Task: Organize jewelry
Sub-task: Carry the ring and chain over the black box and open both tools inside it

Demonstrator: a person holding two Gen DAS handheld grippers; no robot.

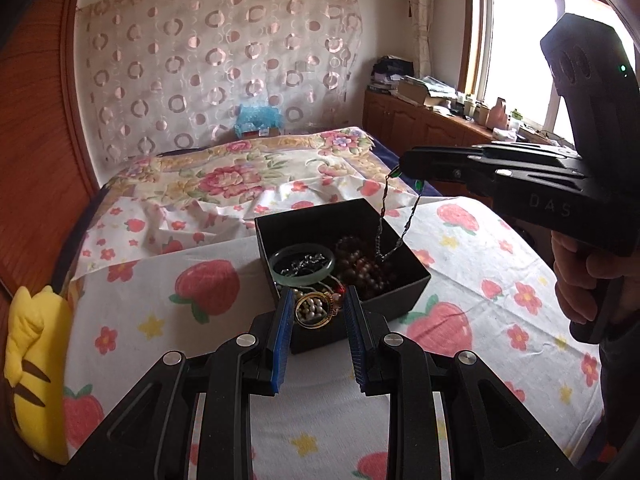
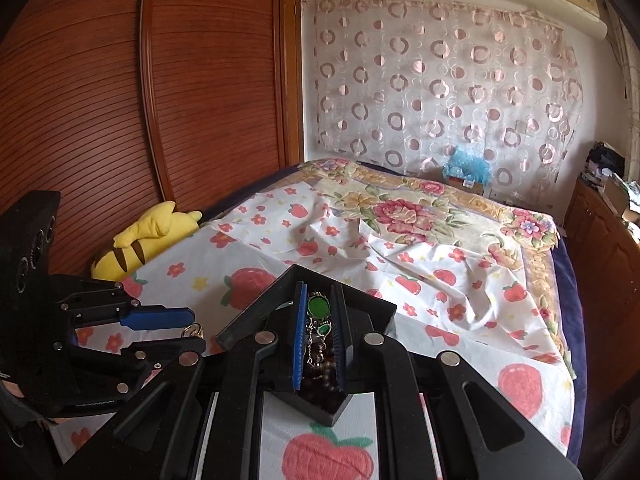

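Observation:
A black open box [image 1: 400, 280] sits on the strawberry sheet and holds a pale green bangle [image 1: 302, 268], dark red beads [image 1: 364, 268] and pearls. My left gripper [image 1: 319, 291] is over the box's near corner, its blue pads shut on a gold hoop [image 1: 314, 308]. The right wrist view shows that hoop [image 2: 194, 330] at the left gripper's [image 2: 196, 330] tips. My right gripper [image 1: 404, 162] is shut on a silver chain [image 1: 384, 220] with green stones, which hangs down into the box. In its own view the right gripper [image 2: 319, 286] pinches a green stone [image 2: 319, 306] above the box [image 2: 260, 308].
A yellow plush toy [image 1: 36, 360] lies at the bed's left edge by a wooden wardrobe [image 2: 120, 100]. A floral blanket [image 1: 224, 176] covers the far bed. A low cabinet [image 1: 420, 128] with clutter stands under the window. A person's hand [image 1: 580, 280] holds the right gripper's handle.

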